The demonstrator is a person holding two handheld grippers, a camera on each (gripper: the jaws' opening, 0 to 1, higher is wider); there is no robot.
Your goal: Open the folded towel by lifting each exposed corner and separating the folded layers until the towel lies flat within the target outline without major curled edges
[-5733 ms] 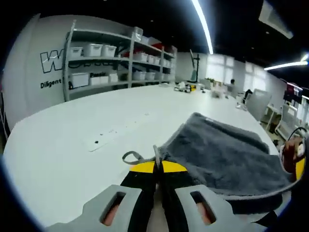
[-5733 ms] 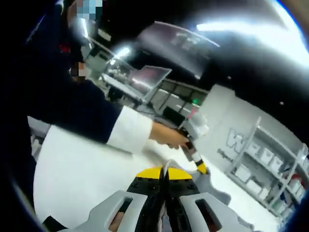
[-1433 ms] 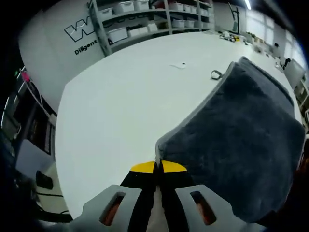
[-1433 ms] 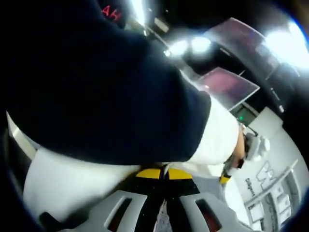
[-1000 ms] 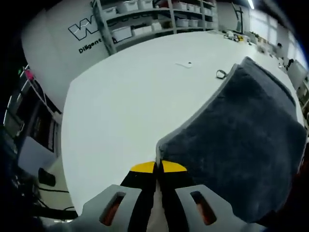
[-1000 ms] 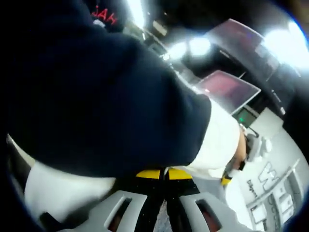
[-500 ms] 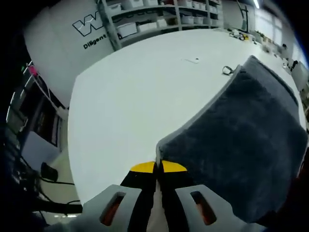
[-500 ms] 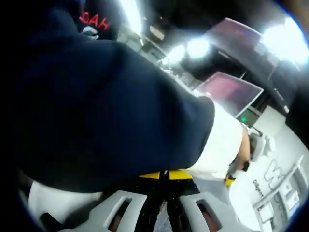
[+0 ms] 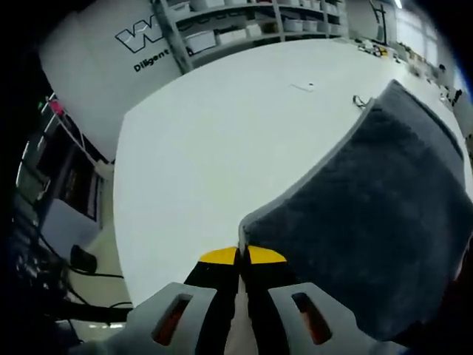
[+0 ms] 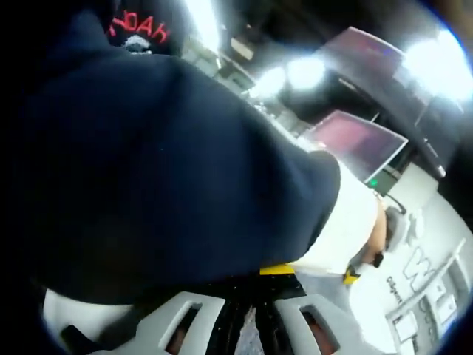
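My left gripper (image 9: 242,254) is shut on one corner of the grey towel (image 9: 369,214), which spreads away to the right over the white table (image 9: 214,140). The towel's far corner carries a small loop tag (image 9: 360,100). In the right gripper view my right gripper (image 10: 256,275) has its jaws together with grey fabric between them. A person's dark sleeve (image 10: 148,177) crosses just above its yellow tips and hides part of them. Beyond the sleeve's white cuff (image 10: 347,222), a yellow tip of the other gripper (image 10: 347,276) pokes out.
Shelving with white bins (image 9: 222,33) stands against a wall with lettering behind the table. The table's near left edge (image 9: 118,222) drops to a dark floor with cables (image 9: 81,259). Small items (image 9: 373,48) lie at the table's far end. Screens (image 10: 355,140) glow behind the person.
The left view has drawn back and swung, showing more floor at the left; its hold on the towel corner is unchanged. The dark sleeve now covers more of the right view.
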